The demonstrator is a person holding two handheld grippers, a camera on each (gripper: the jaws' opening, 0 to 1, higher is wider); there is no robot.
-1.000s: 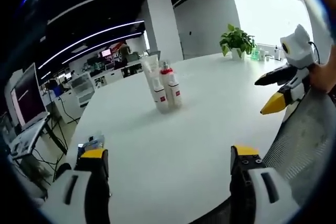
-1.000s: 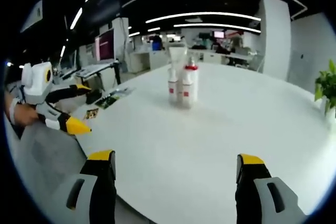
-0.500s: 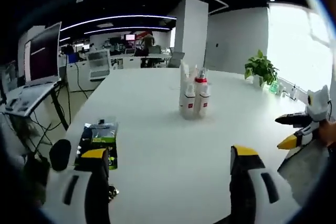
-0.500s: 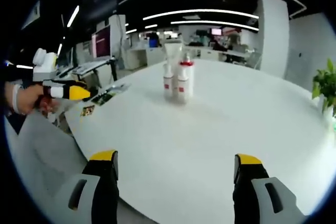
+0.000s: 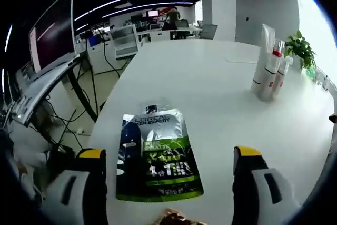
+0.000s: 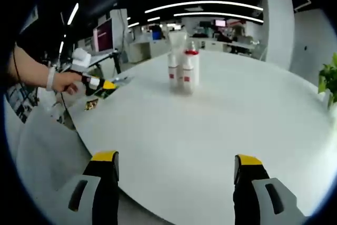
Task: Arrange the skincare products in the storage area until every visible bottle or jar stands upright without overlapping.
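Sachet first, in the left gripper view: the dark green-and-blue skincare pouch [image 5: 156, 156] lies flat on the white worktop [image 5: 221, 93], between the spread, empty jaws of the left tool [image 5: 166, 156], probably lined up for a pickup. The bottles [image 5: 268, 67] stand upright in a tight cluster well off to the right.

Right gripper view: the right tool [image 6: 172, 159] hangs spread and empty at the worktop's near edge, seemingly waiting. The bottles [image 6: 182, 67] stand well ahead; the left tool [image 6: 102, 84], held in a hand [image 6: 66, 81], points at the pouch [image 6: 108, 91].
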